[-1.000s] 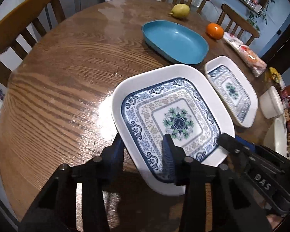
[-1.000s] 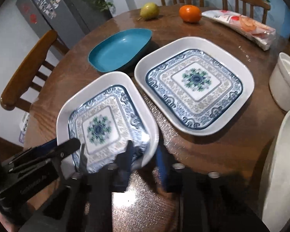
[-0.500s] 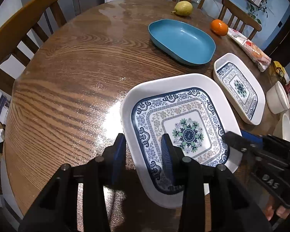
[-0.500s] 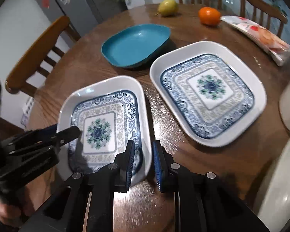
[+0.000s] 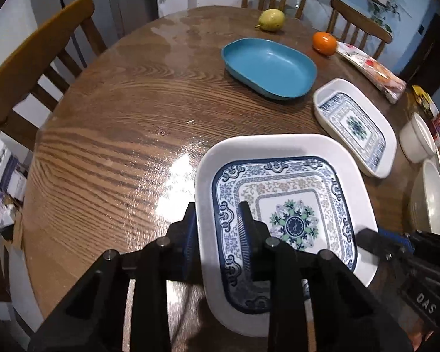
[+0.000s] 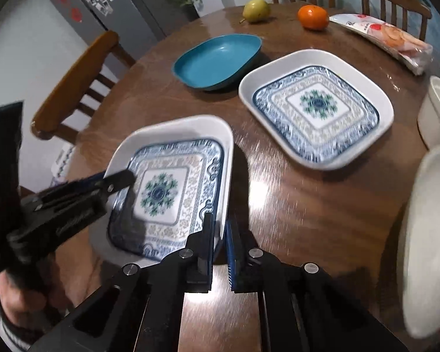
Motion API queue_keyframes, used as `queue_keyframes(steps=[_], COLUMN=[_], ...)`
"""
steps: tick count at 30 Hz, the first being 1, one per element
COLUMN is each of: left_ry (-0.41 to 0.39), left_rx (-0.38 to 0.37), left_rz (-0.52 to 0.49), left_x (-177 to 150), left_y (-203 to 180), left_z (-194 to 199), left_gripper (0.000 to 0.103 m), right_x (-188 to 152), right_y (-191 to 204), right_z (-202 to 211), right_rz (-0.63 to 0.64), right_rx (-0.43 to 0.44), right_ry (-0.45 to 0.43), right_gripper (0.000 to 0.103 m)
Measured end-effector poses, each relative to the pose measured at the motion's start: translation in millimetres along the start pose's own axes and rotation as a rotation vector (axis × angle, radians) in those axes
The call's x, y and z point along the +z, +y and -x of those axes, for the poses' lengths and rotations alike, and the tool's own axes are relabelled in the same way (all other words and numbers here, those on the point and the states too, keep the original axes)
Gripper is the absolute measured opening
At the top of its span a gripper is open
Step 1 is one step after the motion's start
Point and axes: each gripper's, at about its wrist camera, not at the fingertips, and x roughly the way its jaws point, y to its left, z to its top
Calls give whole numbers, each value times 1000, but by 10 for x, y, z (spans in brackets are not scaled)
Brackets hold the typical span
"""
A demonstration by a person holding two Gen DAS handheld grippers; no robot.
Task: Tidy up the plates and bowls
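Note:
A white square plate with a blue floral pattern point(image 5: 278, 143) point(image 6: 176, 126) lies closest to me on the wooden table. My left gripper point(image 5: 218, 220) straddles its left rim. Its jaws are closing, and the pads do not look tight on the rim. One of its fingers point(image 6: 120, 178) shows over that rim in the right wrist view. My right gripper point(image 6: 219, 231) is shut on the plate's right rim, and that side looks slightly raised. A matching plate point(image 5: 355, 123) point(image 6: 316, 105) lies further right. A teal oval dish point(image 5: 270, 67) point(image 6: 217, 58) sits behind both.
Two white bowls point(image 6: 437, 111) point(image 6: 425, 234) stand at the table's right edge. A pear point(image 5: 271, 20), an orange point(image 5: 324, 42) and a snack packet point(image 5: 369, 70) lie at the far side. Wooden chairs point(image 5: 38, 58) ring the table.
The right jaws have shut on the near plate's right rim. The left jaws have narrowed around its left rim. Both views now sit a little further back from the table.

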Motion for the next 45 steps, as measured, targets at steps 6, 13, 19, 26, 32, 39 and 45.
queue_keyframes(steps=[6,13,19,26,32,39,45], left_ry=[8,19,19,1,-40,-83,-61], left_rx=[-9,-10,3,25,20,-46,-107], left_rz=[-44,-74,-69,-50,-5,22,31], left_x=[-165,-335,-372,-382,-265,-59,247], left_y=[-236,-441,-475,-450,-372,-544,-863], left_z=[62,74,51,94,291,470,342], left_gripper=[25,25,25,40,64,81,81], right_x=[-310,-533,-564,-535,-505,-391,-270], right_y=[-119,-240,-280,-261,-303,-406,-519], right_z=[166,258,254,331,517,907,1215], right_rz=[-45,-62,-55,-21,-30,-63,-80], right_rx=[13,-6,-28,-61,-55,-36,-69], right_ry=[10,14,2,-32,-77,-185,-269], right_gripper=[9,9,10,11,30,51,53])
